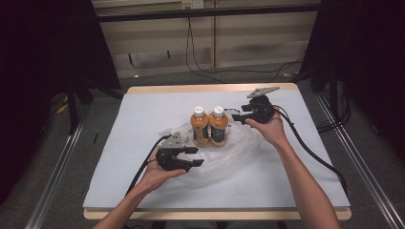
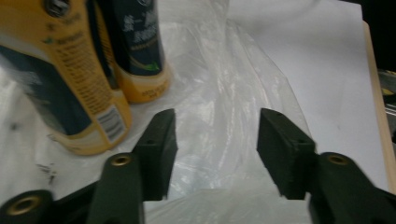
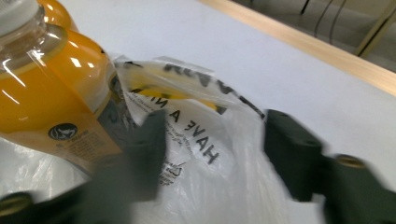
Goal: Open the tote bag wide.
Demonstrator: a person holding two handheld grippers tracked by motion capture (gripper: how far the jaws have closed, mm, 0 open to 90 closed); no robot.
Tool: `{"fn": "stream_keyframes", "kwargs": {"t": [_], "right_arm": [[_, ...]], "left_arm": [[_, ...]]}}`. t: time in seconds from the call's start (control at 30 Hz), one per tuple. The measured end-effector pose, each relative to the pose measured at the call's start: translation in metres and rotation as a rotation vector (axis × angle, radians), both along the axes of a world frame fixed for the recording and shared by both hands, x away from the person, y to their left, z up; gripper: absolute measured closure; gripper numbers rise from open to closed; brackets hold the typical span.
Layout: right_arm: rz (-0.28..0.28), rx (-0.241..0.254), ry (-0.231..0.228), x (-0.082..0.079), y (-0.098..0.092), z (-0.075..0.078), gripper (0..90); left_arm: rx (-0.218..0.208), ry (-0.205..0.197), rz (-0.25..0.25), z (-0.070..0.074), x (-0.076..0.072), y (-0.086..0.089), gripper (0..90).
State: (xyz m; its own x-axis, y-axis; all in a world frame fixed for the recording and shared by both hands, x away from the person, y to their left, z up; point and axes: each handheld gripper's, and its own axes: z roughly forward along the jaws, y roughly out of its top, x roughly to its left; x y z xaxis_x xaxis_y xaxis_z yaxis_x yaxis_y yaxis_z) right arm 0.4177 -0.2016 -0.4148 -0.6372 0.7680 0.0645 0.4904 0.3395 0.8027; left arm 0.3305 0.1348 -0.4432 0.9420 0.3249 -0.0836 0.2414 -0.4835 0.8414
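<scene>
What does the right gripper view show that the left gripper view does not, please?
In the right gripper view alone: black lettering printed on the plastic bag, a bottle's white cap and orange shoulder, and the table's wooden edge running across the top right.

In the left gripper view alone: the bases of both bottles, the nearer one and the farther one, standing on the bag, with a barcode on the nearer label.

Both share: open black fingers rising from the bottom, crumpled clear plastic between them, orange bottles at the left, and the pale table cover.
</scene>
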Motion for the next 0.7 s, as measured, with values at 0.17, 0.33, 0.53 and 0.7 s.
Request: {"fn": "stream_keyframes", "kwargs": {"t": [0.17, 0.33, 0.53, 0.7], "right_arm": [[-0.026, 0.027, -0.031, -0.014, -0.010, 0.004, 9.7], [-0.034, 0.058, -0.068, -0.029, -0.022, 0.008, 6.4], [-0.064, 0.083, -0.087, -0.049, -0.042, 0.013, 5.2], [-0.096, 0.096, -0.115, -0.070, -0.055, 0.017, 5.3]], "left_arm": [[-0.006, -0.013, 0.051, 0.005, 0.002, 0.006, 24.6], [-0.008, -0.029, 0.077, 0.009, -0.001, 0.014, 15.0], [-0.024, -0.054, 0.127, 0.015, -0.005, 0.028, 11.0], [-0.053, -0.061, 0.182, 0.021, -0.009, 0.039, 6.8]]}}
